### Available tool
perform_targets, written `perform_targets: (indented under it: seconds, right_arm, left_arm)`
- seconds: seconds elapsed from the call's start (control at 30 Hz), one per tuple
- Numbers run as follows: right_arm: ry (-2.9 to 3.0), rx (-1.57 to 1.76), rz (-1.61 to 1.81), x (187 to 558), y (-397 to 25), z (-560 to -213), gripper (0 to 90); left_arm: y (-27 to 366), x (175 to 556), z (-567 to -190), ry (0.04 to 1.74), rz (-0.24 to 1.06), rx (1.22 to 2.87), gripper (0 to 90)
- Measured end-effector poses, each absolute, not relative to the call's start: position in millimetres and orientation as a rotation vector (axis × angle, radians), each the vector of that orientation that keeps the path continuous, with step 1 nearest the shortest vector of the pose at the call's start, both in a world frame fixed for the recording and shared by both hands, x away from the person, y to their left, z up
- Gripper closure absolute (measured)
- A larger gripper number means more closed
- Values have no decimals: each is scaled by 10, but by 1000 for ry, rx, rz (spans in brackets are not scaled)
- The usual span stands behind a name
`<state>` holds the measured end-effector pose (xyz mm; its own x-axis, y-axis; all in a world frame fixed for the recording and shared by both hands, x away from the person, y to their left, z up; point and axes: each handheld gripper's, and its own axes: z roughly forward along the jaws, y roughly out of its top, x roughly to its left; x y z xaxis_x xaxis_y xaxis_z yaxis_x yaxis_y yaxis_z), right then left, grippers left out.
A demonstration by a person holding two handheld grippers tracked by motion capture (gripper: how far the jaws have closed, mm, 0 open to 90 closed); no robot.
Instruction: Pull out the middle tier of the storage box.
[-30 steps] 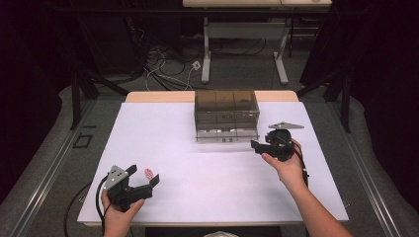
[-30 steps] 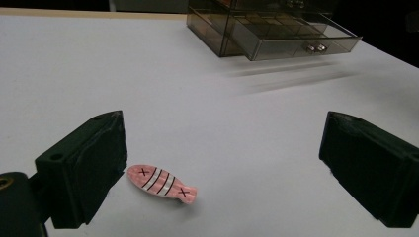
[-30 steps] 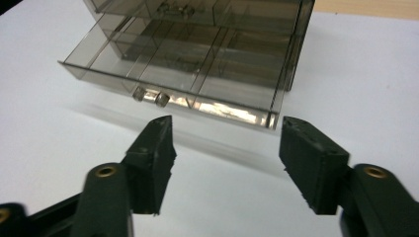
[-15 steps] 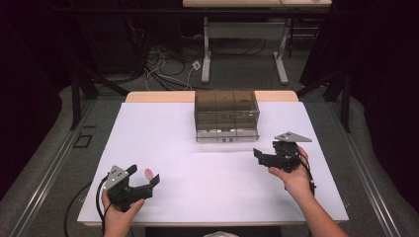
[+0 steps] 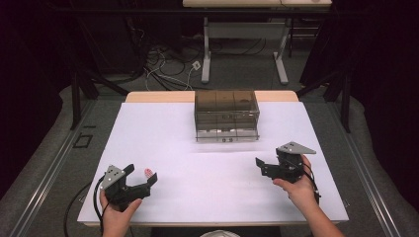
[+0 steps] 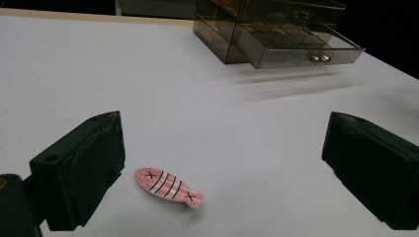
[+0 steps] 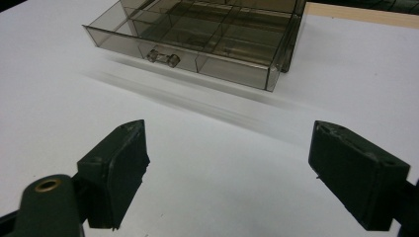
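Smoky clear drawer box point(image 5: 227, 114) with its bottom drawer point(image 7: 197, 42) pulled out, both grippers wide apart and empty.
Left gripper point(image 5: 141, 176) brackets a pink fish-shaped piece point(image 6: 168, 186), striped white, flat on the table point(image 5: 207, 187); right gripper point(image 5: 264, 165) faces the drawer.

Pretty dark room: grey carpet point(image 5: 44, 163), tangle of cables point(image 5: 163, 64) on the floor, a white-legged table point(image 5: 242, 44) behind the white-topped bench point(image 5: 163, 133).
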<state>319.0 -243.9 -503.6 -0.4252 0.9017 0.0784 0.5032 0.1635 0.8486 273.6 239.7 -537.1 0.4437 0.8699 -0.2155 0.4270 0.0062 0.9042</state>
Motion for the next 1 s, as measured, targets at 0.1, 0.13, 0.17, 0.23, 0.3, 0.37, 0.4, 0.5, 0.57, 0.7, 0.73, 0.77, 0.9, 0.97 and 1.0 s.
perform_targets:
  seconds: [0.1, 0.13, 0.17, 0.23, 0.3, 0.37, 0.4, 0.5, 0.57, 0.7, 0.73, 0.77, 0.9, 0.97, 1.0]
  right_arm:
    - [1982, 1328, 1228, 3147, -2467, -5043, 131]
    - [1980, 1324, 1236, 3136, -2481, -5045, 113]
    - [1982, 1326, 1243, 3120, -2497, -5046, 93]
    - [1987, 1319, 1254, 3082, -2529, -5060, 30]
    - [2011, 1304, 1256, 3049, -2556, -5071, 5]
    - [2028, 1286, 1248, 3021, -2566, -5084, 4]
    - [2025, 1285, 1254, 3010, -2566, -5091, 5]
    - [2030, 1263, 1264, 2990, -2569, -5108, 5]
    - [2041, 1243, 1275, 2964, -2575, -5113, 4]
    - [2066, 1206, 1291, 2926, -2576, -5152, 0]
    - [2069, 1195, 1287, 2918, -2582, -5165, 0]
    - [2055, 1204, 1286, 2908, -2581, -5174, 0]
    - [1990, 1239, 1270, 2878, -2613, -5200, 0]
    - [1946, 1266, 1262, 2864, -2645, -5222, 0]
    - [1930, 1278, 1260, 2861, -2662, -5231, 0]
  left_arm:
    - [2405, 2770, -5382, 1170, 509, 1610, 32]
    - [2405, 2777, -5384, 1169, 506, 1610, 32]
    - [2402, 2783, -5385, 1170, 508, 1610, 30]
    - [2394, 2789, -5387, 1175, 514, 1613, 27]
    - [2392, 2789, -5388, 1182, 523, 1616, 26]
    - [2395, 2786, -5379, 1184, 525, 1609, 22]
    - [2395, 2783, -5370, 1185, 527, 1606, 18]
    - [2396, 2788, -5356, 1181, 542, 1608, 10]
    - [2382, 2791, -5359, 1178, 546, 1621, 9]
    - [2364, 2789, -5335, 1157, 556, 1632, 9]
    - [2351, 2787, -5330, 1155, 555, 1632, 9]
    - [2339, 2786, -5327, 1149, 565, 1638, 9]
    - [2289, 2783, -5308, 1144, 574, 1659, 11]
    - [2262, 2776, -5298, 1140, 579, 1670, 13]
    - [2256, 2774, -5294, 1134, 577, 1677, 13]
